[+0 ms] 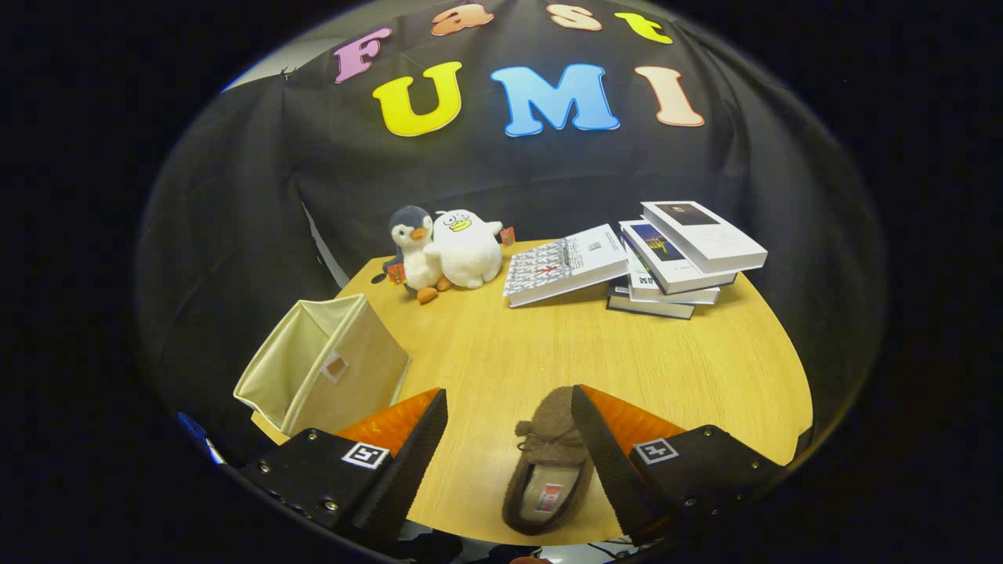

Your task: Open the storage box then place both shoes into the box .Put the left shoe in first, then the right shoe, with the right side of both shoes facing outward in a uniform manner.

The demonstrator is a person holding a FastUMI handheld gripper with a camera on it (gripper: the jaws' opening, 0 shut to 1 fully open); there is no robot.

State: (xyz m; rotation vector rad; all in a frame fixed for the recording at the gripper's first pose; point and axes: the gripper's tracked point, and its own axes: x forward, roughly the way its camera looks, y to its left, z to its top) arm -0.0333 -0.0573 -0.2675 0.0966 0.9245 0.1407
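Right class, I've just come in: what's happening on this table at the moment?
A hand-held gripper hangs over a round wooden table with its fingers spread open, touching nothing. A brown slipper lies on the table between them, nearer the right one, toe pointing away. Ahead to the left, a beige fabric storage box sits at the table's edge, open and tilted, with nothing visible inside. Beyond the fingers are two plush toys and a stack of books.

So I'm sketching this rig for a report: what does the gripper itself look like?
The gripper has two wedge-shaped fingers with translucent orange outer faces and black ribbed inner pads. Each sits on a black angular mount fixed with small silver screws and bears a square black-and-white marker tag. The fingers stand open.
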